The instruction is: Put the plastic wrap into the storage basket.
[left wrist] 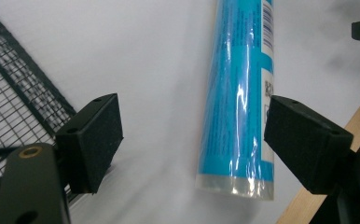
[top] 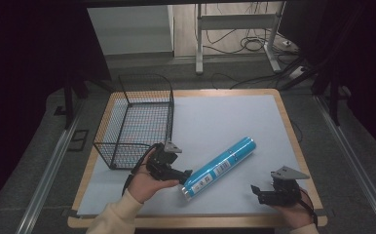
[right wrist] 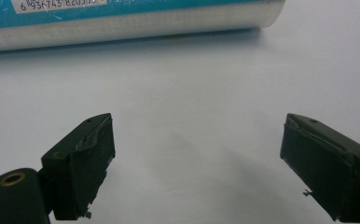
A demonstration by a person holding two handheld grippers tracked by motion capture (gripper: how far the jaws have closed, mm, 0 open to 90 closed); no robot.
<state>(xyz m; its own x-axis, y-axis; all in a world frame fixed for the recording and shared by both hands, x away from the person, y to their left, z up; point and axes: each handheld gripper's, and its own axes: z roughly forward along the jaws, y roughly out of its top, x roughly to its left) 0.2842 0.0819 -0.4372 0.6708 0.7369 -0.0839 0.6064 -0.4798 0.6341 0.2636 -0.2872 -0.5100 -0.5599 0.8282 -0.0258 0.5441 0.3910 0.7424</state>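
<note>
In the high view, a blue tube (top: 221,167) lies on the white mat (top: 225,122) of the wooden table (top: 287,117), slanting from about seven o'clock to one o'clock, its nearer end low and just left of the table's middle. The left gripper (top: 185,175) sits in the person's left hand (top: 147,184), at nine o'clock of the tube's near end, its black jaws reaching right up to that end; whether they touch it I cannot tell from here. A black wire basket (top: 136,124) stands at eleven o'clock of that hand, close behind it. The right gripper (top: 255,191) rests low at four o'clock of the tube, well apart from it, held in the right hand (top: 293,212).

In the left gripper view, the tongs are spread wide. The tube (left wrist: 238,93) runs from twelve o'clock down to its clear-capped end at six o'clock, lying between the two foam pads (left wrist: 96,140) but much nearer the right one; no pad presses on it. The basket's mesh (left wrist: 15,98) fills the nine o'clock side, and the table's wooden edge (left wrist: 336,154) cuts across at four o'clock.

In the right gripper view, the tongs stand spread, with bare mat (right wrist: 192,140) between them. The tube (right wrist: 122,23) lies across twelve o'clock, barcode label up, away from both pads (right wrist: 92,163).
</note>
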